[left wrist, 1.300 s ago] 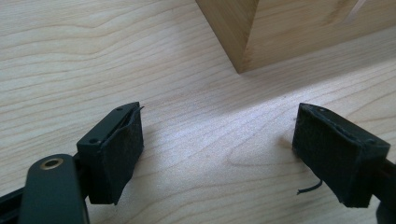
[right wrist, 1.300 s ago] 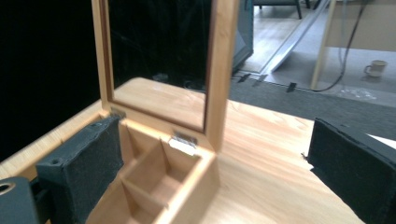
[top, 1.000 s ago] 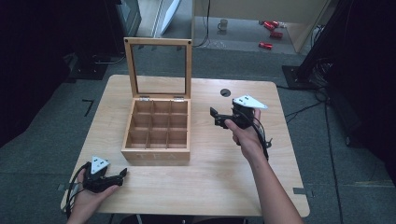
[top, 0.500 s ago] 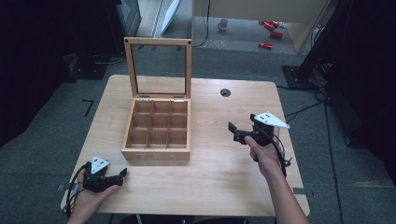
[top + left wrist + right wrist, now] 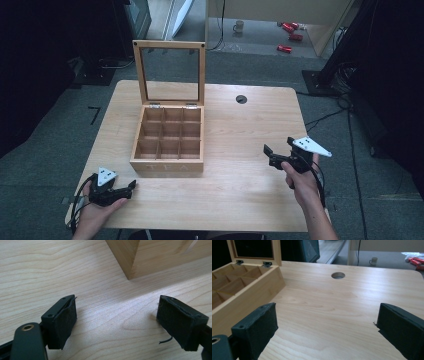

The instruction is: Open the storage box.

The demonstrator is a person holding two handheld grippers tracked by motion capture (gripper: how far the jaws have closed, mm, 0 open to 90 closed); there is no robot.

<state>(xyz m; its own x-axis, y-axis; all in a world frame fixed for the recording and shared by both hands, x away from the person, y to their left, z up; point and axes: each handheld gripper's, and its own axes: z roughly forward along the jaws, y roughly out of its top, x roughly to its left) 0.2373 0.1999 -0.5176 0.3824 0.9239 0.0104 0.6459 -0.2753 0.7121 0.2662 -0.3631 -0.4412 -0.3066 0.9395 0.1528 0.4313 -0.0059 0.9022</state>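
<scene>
High view: I see the tea box, lid raised, mid-worktop. My left gripper rests near its front corner; my right gripper hovers well apart. Both gape wide, empty.

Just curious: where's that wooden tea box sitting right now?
In the high view, the tea box stands lid-up left of the table's middle, beyond the left tongs.

The table is pale wood with a smooth, matt grain. The tea box is light wood too, its lid glazed with clear glass and hung on small metal hinges. The gripper pads look black, matt and slightly rough.
</scene>
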